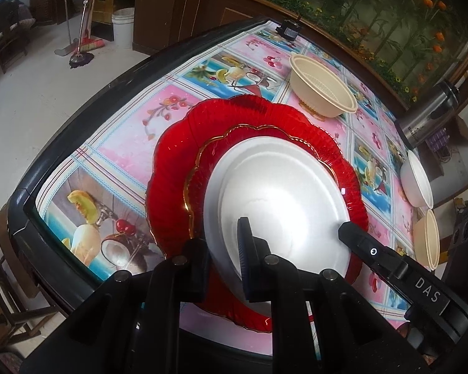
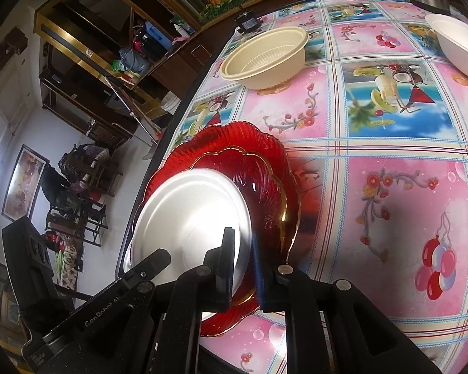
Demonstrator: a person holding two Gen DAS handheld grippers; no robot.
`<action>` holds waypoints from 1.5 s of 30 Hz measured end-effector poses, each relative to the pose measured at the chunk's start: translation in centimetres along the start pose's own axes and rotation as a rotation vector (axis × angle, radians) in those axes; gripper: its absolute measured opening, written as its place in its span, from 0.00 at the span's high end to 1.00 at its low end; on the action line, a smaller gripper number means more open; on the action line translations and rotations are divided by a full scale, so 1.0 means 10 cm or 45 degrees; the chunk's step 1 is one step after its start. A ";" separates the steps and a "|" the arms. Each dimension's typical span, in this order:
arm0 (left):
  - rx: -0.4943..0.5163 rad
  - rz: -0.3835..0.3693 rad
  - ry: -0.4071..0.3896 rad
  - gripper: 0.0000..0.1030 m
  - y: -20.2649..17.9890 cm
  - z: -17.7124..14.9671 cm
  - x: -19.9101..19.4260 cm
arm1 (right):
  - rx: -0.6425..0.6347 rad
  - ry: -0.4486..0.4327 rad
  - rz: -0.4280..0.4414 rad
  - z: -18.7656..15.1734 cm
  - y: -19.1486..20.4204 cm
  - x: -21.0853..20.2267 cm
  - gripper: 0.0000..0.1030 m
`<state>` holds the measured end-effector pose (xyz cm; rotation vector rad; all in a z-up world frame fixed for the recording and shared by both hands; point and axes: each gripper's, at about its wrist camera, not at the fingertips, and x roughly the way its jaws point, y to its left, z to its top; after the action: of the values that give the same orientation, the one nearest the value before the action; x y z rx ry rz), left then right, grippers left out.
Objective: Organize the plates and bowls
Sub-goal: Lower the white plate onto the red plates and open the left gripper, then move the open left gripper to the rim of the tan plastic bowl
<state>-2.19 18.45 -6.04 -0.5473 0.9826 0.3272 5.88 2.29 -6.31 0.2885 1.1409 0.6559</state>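
A white plate (image 1: 284, 193) lies on a smaller red gold-rimmed plate (image 1: 234, 146), which lies on a large red scalloped plate (image 1: 177, 155). My left gripper (image 1: 224, 258) is shut on the near rim of the stack, one finger on top of the white plate. My right gripper (image 2: 243, 268) is shut on the other side of the same stack, its fingers clamping the white plate (image 2: 190, 212) and red plates (image 2: 265, 168). The right gripper's finger (image 1: 358, 240) shows in the left wrist view. A cream ribbed bowl (image 1: 321, 87) stands farther back; it also shows in the right wrist view (image 2: 265, 56).
A white bowl (image 1: 418, 180) and a cream bowl (image 1: 430, 240) stand at the table's right side. A steel flask (image 1: 427, 118) stands behind them. The table edge (image 1: 87, 99) runs close on the left. A small black device (image 2: 248, 20) sits at the far edge.
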 end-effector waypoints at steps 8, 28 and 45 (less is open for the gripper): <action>-0.054 -0.030 -0.033 0.45 0.04 0.02 -0.11 | 0.001 -0.035 0.019 0.00 0.00 -0.11 0.80; -0.119 -0.066 -0.196 0.25 0.02 0.38 -0.47 | 0.222 -0.237 0.190 0.12 -0.37 -0.66 0.12; 0.042 -0.141 -0.006 0.25 -0.50 1.20 -0.17 | 0.473 -0.231 0.256 0.50 -0.97 -0.71 0.01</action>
<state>7.76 21.25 2.06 -0.5680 0.9479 0.2131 11.77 -9.12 -4.13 0.7727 1.0624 0.5770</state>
